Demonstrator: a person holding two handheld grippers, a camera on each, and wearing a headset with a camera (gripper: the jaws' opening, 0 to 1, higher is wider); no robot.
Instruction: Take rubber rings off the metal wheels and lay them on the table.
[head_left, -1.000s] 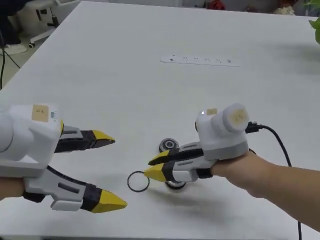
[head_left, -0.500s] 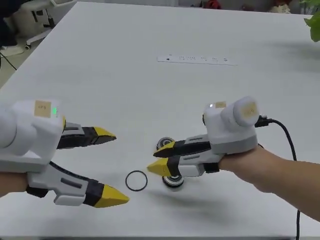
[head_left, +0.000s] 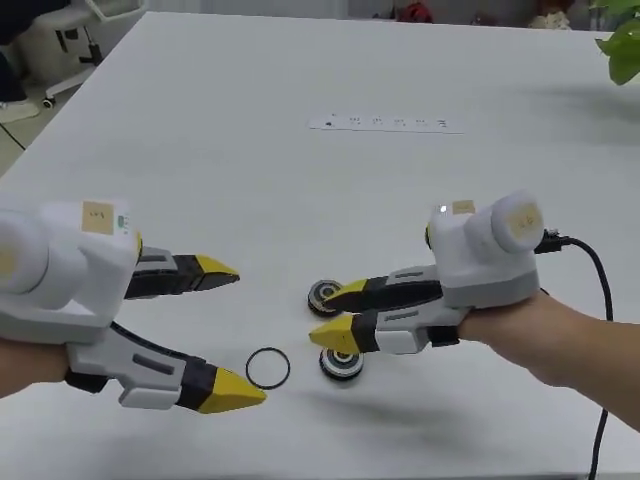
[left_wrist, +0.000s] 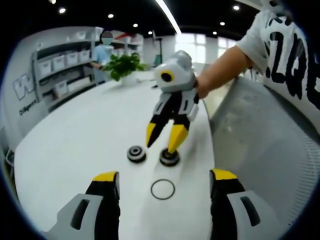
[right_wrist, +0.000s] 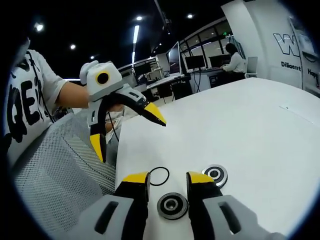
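Note:
Two small metal wheels with dark rims lie on the white table (head_left: 300, 180): one (head_left: 325, 296) farther off, one (head_left: 341, 363) nearer. A loose black rubber ring (head_left: 268, 367) lies flat just left of the nearer wheel. My right gripper (head_left: 330, 315) hovers open above the wheels with a narrow gap and holds nothing. In the right gripper view the nearer wheel (right_wrist: 172, 205) shows between the jaws of that gripper (right_wrist: 167, 177), beside the ring (right_wrist: 159, 176). My left gripper (head_left: 235, 332) is wide open left of the ring. The ring (left_wrist: 163, 189) lies just ahead of that gripper (left_wrist: 164, 176).
A white power strip (head_left: 385, 124) lies at the middle of the table, farther back. A black cable (head_left: 595, 290) trails from the right gripper. Green leaves (head_left: 622, 40) hang over the far right corner. The table's near edge runs close under both grippers.
My right gripper has drifted right and lifted a little, uncovering the nearer wheel. The ring has stayed flat on the table. The left gripper has stayed open.

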